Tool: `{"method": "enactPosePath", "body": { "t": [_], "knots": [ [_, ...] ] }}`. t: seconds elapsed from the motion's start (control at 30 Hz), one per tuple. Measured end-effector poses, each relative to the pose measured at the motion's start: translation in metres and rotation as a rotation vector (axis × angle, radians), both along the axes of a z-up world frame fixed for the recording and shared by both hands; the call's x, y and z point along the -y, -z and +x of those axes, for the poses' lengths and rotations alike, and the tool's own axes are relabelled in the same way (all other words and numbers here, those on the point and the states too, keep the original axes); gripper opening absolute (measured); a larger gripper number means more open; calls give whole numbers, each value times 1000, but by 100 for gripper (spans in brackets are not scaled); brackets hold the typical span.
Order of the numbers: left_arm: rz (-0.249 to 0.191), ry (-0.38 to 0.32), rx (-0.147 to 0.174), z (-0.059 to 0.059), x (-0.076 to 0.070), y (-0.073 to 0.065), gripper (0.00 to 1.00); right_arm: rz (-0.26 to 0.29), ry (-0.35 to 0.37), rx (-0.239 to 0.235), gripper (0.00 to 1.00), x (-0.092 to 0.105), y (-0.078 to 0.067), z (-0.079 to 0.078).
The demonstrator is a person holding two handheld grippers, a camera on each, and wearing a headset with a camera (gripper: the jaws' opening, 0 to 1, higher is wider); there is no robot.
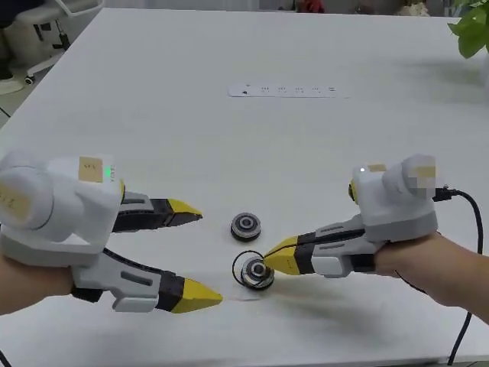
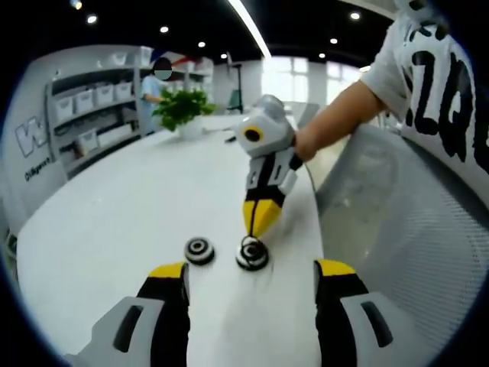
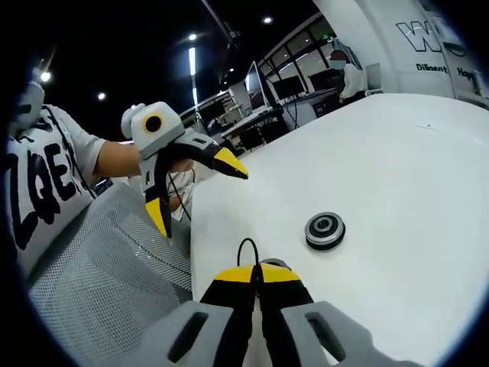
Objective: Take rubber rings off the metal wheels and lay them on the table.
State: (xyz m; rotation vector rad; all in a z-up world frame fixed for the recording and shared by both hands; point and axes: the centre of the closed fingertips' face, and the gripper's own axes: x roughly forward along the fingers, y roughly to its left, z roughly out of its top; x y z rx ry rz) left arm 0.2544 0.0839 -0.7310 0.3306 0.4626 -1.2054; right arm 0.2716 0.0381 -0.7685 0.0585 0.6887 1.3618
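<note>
Two small metal wheels lie near the table's front edge. The far wheel [image 1: 246, 225] [image 2: 199, 250] [image 3: 325, 229] keeps its black rubber ring seated. On the near wheel [image 1: 257, 273] [image 2: 252, 256], a thin black rubber ring [image 1: 236, 264] [image 3: 247, 246] stands off as a loose loop. My right gripper [image 1: 269, 260] [image 2: 260, 223] [image 3: 256, 270] is shut, its yellow tips pinching that ring at the wheel's edge. My left gripper [image 1: 203, 256] [image 2: 250, 269] [image 3: 200, 200] is open, just left of the wheels, with nothing between its jaws.
A white power strip [image 1: 284, 91] lies flat in the middle of the white table [image 1: 153, 115]. A potted plant [image 1: 474, 30] stands at the far right corner. A mesh chair [image 2: 397, 222] sits close behind the table's front edge.
</note>
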Motion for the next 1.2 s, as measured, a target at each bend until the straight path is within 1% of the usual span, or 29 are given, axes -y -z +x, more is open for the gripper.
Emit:
{"method": "enactPosePath", "body": {
  "t": [0.13, 0.3, 0.47, 0.67, 0.83, 1.03, 1.2],
  "knots": [
    [0, -6, -2, -1, -4, 0, 69, 3, -2, -2, 0, -1, -2, 0],
    [-3, -17, -3, -2, -10, 0, 72, 13, -6, 1, 0, -4, -5, 5],
    [-3, -29, -5, -3, -16, -1, 73, 17, -14, 3, 0, -11, -7, 6],
    [8, -34, -4, -5, -22, 1, 76, 22, -23, 3, 0, -18, -8, 9],
    [1, -52, -8, -5, -27, 0, 77, 29, -22, 0, 0, -22, -9, 11],
    [2, -60, -13, -7, -29, 2, 78, 28, -26, -1, 0, -28, -8, 13],
    [-6, -76, -13, -6, -32, 1, 78, 19, -32, -2, 0, -32, -4, 15]
  ]
}}
